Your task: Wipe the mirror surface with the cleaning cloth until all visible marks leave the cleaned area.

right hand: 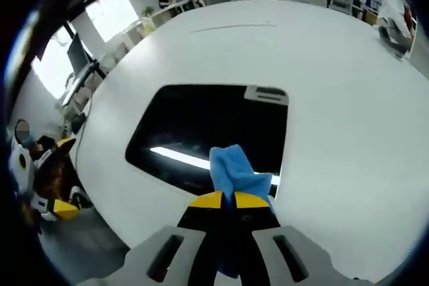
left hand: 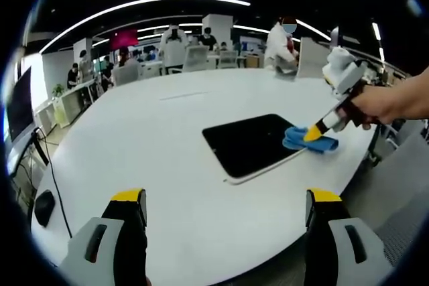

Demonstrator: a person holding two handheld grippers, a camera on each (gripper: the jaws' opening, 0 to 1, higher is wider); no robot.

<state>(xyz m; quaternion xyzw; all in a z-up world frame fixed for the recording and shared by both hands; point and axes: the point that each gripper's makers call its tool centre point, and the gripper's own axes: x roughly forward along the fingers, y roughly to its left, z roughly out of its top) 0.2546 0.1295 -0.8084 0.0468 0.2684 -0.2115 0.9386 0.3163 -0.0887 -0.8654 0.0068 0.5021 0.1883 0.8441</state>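
In the left gripper view, a black monitor (left hand: 19,105) stands at the far left edge, with a dark mouse (left hand: 43,207) low on the table edge below it. The white round table (left hand: 147,145) spans the middle of the frame. At the bottom, the left gripper (left hand: 226,209) shows its two yellow-tipped jaws set wide apart with nothing between them, hovering above bare tabletop. Right of centre lies the mirror (left hand: 251,144), a dark rounded rectangle flat on the table. At its right edge sits the blue cleaning cloth (left hand: 310,141), touching the mirror's rim and spilling onto the white surface beside it. The right gripper (left hand: 314,133) comes down from the upper right, its yellow tip pressed into the cloth, held by a person's hand (left hand: 382,104). People sit and stand at desks along the top of the frame.

In the right gripper view, the left gripper (right hand: 50,192) appears at the lower left edge, off the table's rim. The mirror (right hand: 208,128) fills the centre, reflecting a bright ceiling light strip as a pale streak. The cleaning cloth (right hand: 234,173) rises at lower centre, bunched over the mirror's near edge. Below it, the right gripper (right hand: 233,200) has its jaws drawn together, pinching the cloth between the yellow tips.
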